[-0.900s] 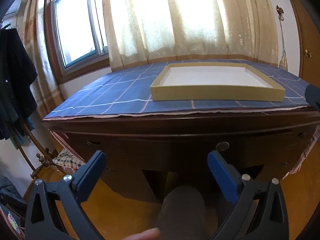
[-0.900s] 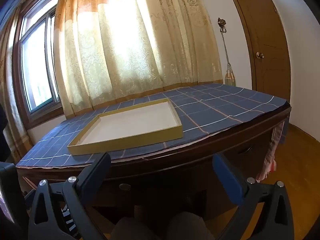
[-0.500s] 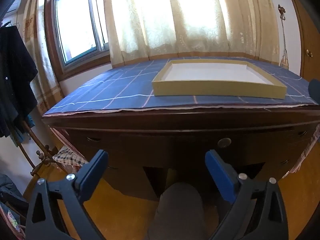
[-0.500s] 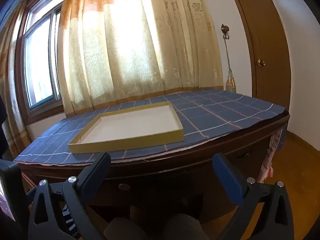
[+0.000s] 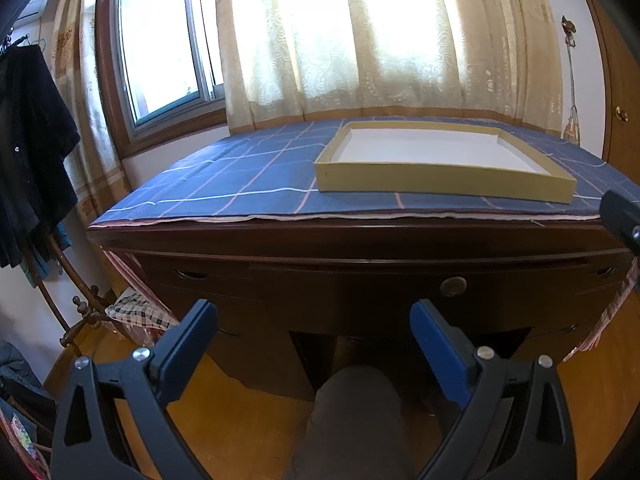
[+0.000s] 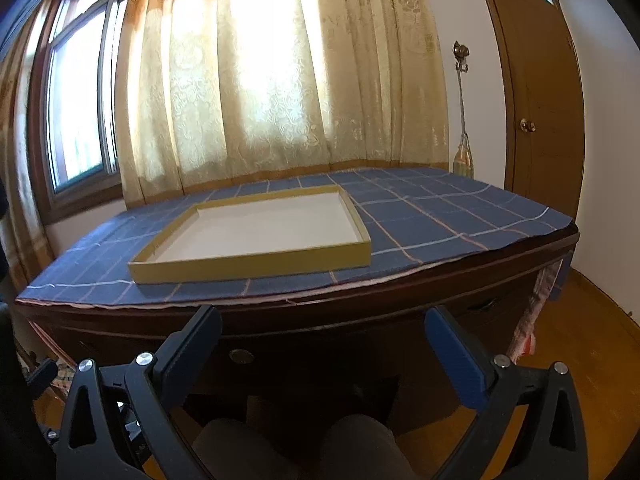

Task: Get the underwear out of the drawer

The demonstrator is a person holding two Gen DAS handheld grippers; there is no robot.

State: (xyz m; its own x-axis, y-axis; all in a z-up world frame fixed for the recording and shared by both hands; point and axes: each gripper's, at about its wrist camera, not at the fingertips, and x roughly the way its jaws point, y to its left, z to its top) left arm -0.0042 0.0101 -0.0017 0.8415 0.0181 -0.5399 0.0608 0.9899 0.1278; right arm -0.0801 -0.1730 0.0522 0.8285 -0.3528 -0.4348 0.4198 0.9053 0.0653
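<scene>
Both jaws wide, nothing between: left hand-held gripper, right hand-held gripper. Drawer with round knob shut, at 12 o'clock of the left hand-held gripper. Underwear not visible. Shallow tray sits on the cloth-covered surface.

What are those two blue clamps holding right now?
Nothing. The left gripper and the right gripper both stand open and empty before the closed drawer.

Desk, blue cloth, tray
</scene>
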